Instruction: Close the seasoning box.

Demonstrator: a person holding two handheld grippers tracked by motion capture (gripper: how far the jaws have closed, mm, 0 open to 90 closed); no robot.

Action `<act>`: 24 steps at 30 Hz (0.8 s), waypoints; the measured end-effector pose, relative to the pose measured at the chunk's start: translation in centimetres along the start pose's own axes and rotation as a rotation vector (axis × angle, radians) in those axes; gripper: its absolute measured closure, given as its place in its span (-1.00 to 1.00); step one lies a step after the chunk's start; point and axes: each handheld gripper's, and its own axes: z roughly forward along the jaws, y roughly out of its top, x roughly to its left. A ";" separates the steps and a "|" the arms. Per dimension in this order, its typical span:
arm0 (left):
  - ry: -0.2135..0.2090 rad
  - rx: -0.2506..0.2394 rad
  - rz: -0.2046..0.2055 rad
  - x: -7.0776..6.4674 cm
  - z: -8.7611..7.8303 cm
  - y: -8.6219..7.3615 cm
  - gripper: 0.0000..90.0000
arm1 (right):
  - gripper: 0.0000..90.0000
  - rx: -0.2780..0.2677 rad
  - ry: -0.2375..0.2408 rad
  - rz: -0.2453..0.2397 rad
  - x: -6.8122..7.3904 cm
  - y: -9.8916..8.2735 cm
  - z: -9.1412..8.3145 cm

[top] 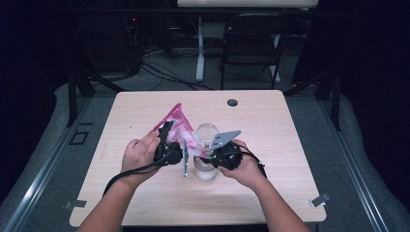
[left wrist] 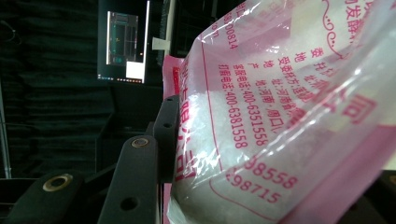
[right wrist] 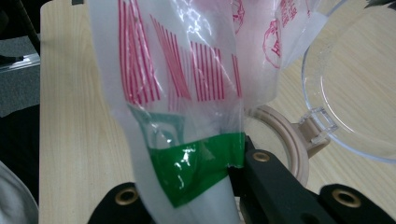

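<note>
Grippers, two: left gripper (top: pixel 169 145) clamps pink-printed bag (top: pixel 176 121) by its full body, tilted high; right gripper (top: pixel 212 157) pinches bag's green-banded mouth end over open jar (top: pixel 205 166), seemingly to guide white granules in. Jar's clear lid (right wrist: pixel 355 84) hinged back. Table (top: pixel 270 125) beneath.

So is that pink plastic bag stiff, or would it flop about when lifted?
Probably floppy: the pink bag is thin crinkled film, sagging between the left tongs and right tongs. Likely slippery too, being glossy. White grains inside probably give it shifting weight.
</note>
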 end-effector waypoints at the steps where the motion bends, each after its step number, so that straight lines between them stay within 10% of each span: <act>1: 0.002 -0.002 0.002 0.0 0.0 0.0 0.39 | 1.00 -0.004 0.000 0.001 0.0 0.0 0.0; 24: 0.008 -0.002 0.021 0.0 -0.2 0.4 0.39 | 1.00 0.004 0.000 0.008 -0.2 -0.2 0.1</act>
